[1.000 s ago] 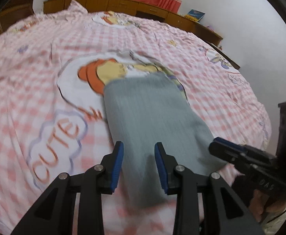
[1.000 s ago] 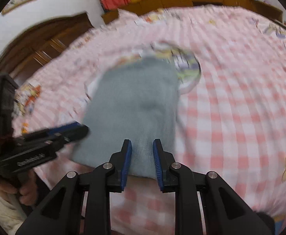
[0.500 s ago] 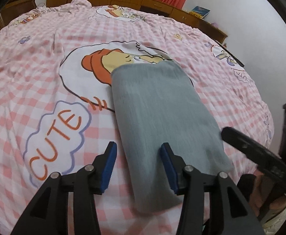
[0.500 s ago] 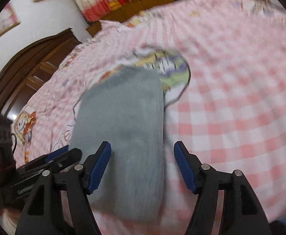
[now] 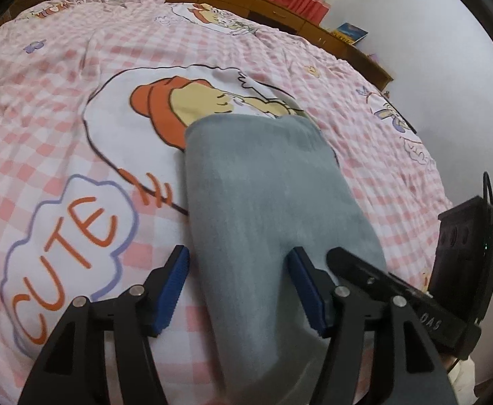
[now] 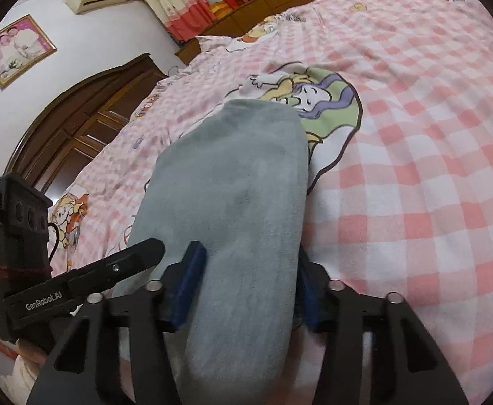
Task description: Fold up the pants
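On the pink checked bedspread (image 5: pixel 60 77) the grey pants (image 5: pixel 263 202) lie as a long folded strip across the cartoon print (image 5: pixel 165 114), their near end between our tools. To fold well, we judge both should pinch that near edge evenly and carry it to the far end. Our left gripper (image 5: pixel 238 292) and right gripper (image 6: pixel 246 290) gape wide astride the cloth, gripping nothing.

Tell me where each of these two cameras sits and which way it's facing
Left wrist: on the left gripper, facing along the gray pants on the pink checked bedspread; right gripper at right.
Right wrist: on the right gripper, facing the pants toward the wooden headboard; left gripper at left.
Shared: pants, bedspread, both grippers open.
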A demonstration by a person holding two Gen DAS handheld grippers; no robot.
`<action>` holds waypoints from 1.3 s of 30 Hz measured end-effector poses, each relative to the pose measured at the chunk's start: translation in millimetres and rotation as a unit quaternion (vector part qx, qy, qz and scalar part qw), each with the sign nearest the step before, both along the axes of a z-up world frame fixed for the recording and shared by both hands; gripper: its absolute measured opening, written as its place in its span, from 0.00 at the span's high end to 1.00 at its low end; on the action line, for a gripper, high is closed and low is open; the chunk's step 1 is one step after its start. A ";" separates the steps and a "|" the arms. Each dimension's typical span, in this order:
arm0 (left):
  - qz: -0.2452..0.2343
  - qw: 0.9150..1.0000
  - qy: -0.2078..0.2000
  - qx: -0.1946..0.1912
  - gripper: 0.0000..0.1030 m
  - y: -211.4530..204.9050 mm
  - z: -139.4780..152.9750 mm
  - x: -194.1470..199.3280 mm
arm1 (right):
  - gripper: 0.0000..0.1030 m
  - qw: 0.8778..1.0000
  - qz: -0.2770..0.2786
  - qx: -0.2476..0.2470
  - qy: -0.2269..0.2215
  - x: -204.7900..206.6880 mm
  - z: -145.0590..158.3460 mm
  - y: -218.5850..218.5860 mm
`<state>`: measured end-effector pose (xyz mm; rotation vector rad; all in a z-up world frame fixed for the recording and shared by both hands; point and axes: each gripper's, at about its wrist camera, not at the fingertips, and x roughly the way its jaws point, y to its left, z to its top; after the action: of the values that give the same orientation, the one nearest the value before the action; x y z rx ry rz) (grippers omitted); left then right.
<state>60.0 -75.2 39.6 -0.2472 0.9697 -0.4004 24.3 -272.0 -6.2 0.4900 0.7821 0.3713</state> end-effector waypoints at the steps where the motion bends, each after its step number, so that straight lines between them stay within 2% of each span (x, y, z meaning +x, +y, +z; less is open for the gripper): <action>1: -0.003 1.000 0.000 -0.004 0.43 -1.9 0.9 0.0 | 0.62 1.000 -0.002 0.000 -0.001 -0.5 1.4 0.1; 3: -0.006 1.000 -0.007 -0.004 0.50 -5.3 3.7 -1.8 | 0.66 1.000 -0.007 0.000 -0.010 -5.0 7.6 0.0; 4: -0.008 1.000 -0.009 -0.005 0.57 -6.5 4.6 -2.4 | 0.68 1.000 -0.006 -0.002 -0.017 -7.5 11.7 0.7; 8: -0.018 0.999 -0.030 -0.014 0.74 -6.1 19.2 -9.3 | 0.69 0.999 -0.004 -0.005 -0.050 -20.3 35.1 8.7; 14: -0.018 0.997 -0.075 -0.019 0.75 11.8 57.6 -17.0 | 0.69 0.996 0.016 0.009 -0.083 -12.0 65.8 37.6; 17: -0.007 0.994 -0.106 -0.001 0.75 30.6 80.2 -16.1 | 0.69 0.996 0.029 0.011 -0.090 3.1 76.2 62.9; 22: 0.014 0.992 -0.122 0.021 0.74 63.8 93.8 -1.9 | 0.68 0.996 0.038 -0.007 -0.086 29.2 76.5 96.0; 27: 0.019 0.994 -0.103 0.017 0.74 89.5 73.0 25.6 | 0.68 0.997 0.046 -0.040 -0.050 54.0 48.1 117.2; 30: 0.022 0.997 -0.072 0.015 0.74 100.9 45.6 41.4 | 0.63 0.997 0.047 -0.065 -0.021 64.1 22.1 122.8; 33: 0.031 0.998 -0.038 0.029 0.70 103.7 10.5 53.1 | 0.63 0.996 0.049 -0.068 -0.028 63.4 14.3 120.9; 37: 0.055 0.996 -0.047 0.043 0.46 110.2 -0.7 49.9 | 0.62 0.996 0.051 -0.076 -0.018 62.0 21.0 121.4; 39: 0.058 0.996 -0.050 0.051 0.46 111.3 2.8 46.7 | 0.62 0.996 0.047 -0.076 -0.013 58.3 24.8 119.1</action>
<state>106.6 36.1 42.4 -0.1885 0.8710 -0.2545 82.6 -152.9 18.6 0.3056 0.8043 0.4015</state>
